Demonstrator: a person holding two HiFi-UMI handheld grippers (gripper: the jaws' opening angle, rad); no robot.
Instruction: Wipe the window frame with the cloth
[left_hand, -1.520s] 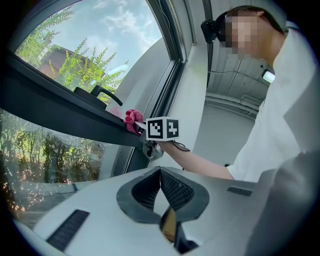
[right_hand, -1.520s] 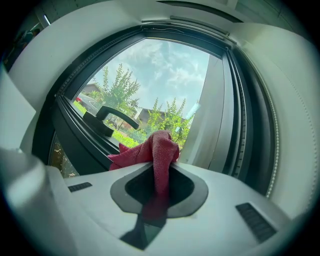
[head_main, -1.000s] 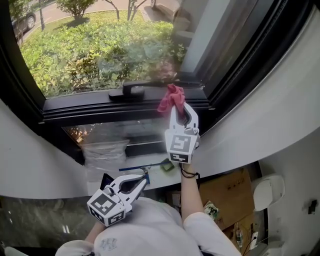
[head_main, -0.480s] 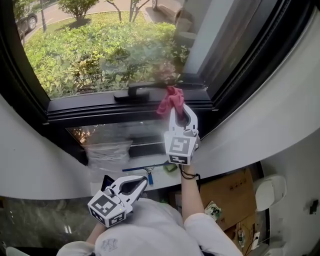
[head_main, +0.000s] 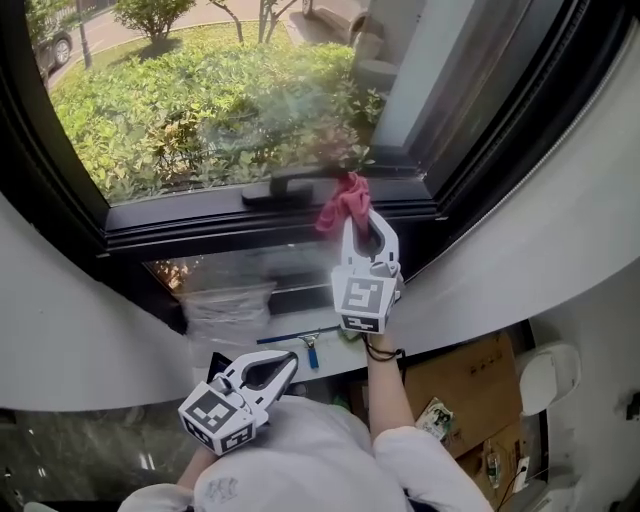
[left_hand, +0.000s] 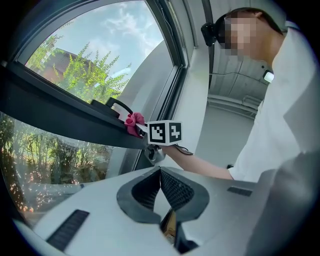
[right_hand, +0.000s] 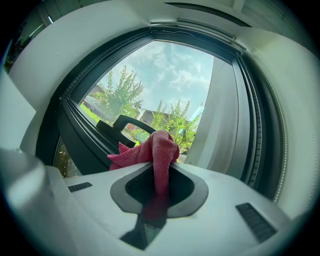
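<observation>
Between the jaws of the right gripper (head_main: 358, 215), the pink cloth (head_main: 342, 200) is being pinched tight (jaws closed down on it), its bunched end pressing on the horizontal rail of the dark window frame (head_main: 220, 225), just beside the handle (head_main: 285, 187). Left gripper (head_main: 288, 358) is hanging low near the person's chest, jaws pressing together with nothing between them, well apart from the frame.

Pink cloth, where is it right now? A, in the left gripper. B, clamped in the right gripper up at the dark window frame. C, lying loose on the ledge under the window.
B: the right gripper is shut on the pink cloth, held up at the dark window frame; the left gripper hangs low, shut and empty.
</observation>
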